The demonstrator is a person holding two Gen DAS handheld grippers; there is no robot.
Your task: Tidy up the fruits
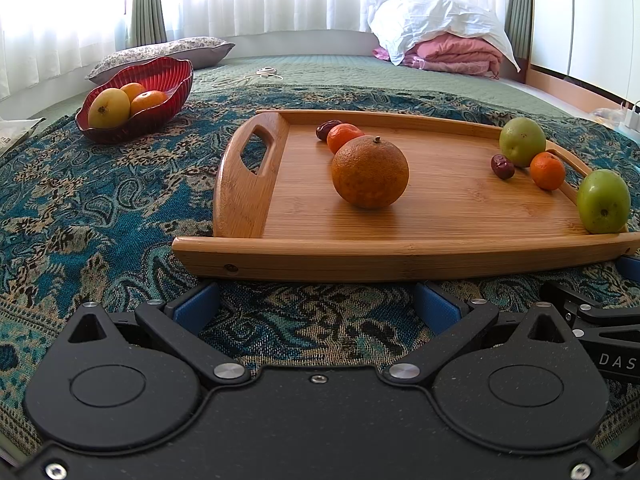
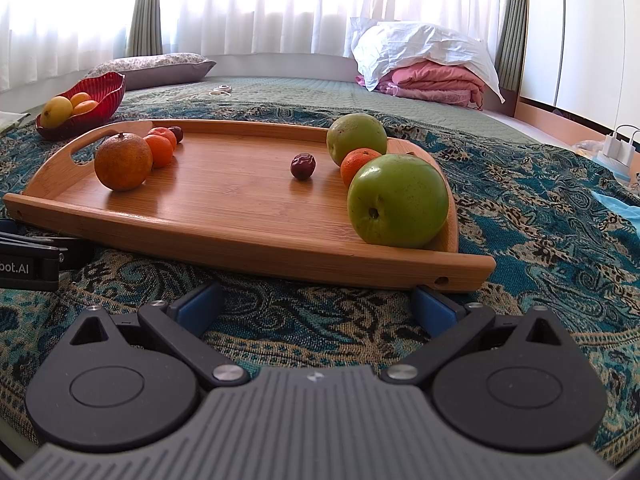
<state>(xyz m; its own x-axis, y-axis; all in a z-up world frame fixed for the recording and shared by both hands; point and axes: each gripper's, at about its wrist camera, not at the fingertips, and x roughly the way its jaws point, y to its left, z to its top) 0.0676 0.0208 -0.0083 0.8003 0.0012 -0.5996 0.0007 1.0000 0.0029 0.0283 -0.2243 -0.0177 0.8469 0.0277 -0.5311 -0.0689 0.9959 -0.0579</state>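
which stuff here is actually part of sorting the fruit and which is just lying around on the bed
Part of the job:
- wooden tray
- large orange
- small oranges
- green fruits
- dark dates
- red bowl, already holding fruit

Just lying about:
- floral pillow
- white pillow
- pink folded blanket
- white cord
- patterned bedspread

Tray (image 1: 440, 256): 1 big orange (image 1: 370, 172), 3 mandarins (image 1: 547, 171), 2 green fruits (image 1: 603, 201), 2 dates (image 1: 502, 167).
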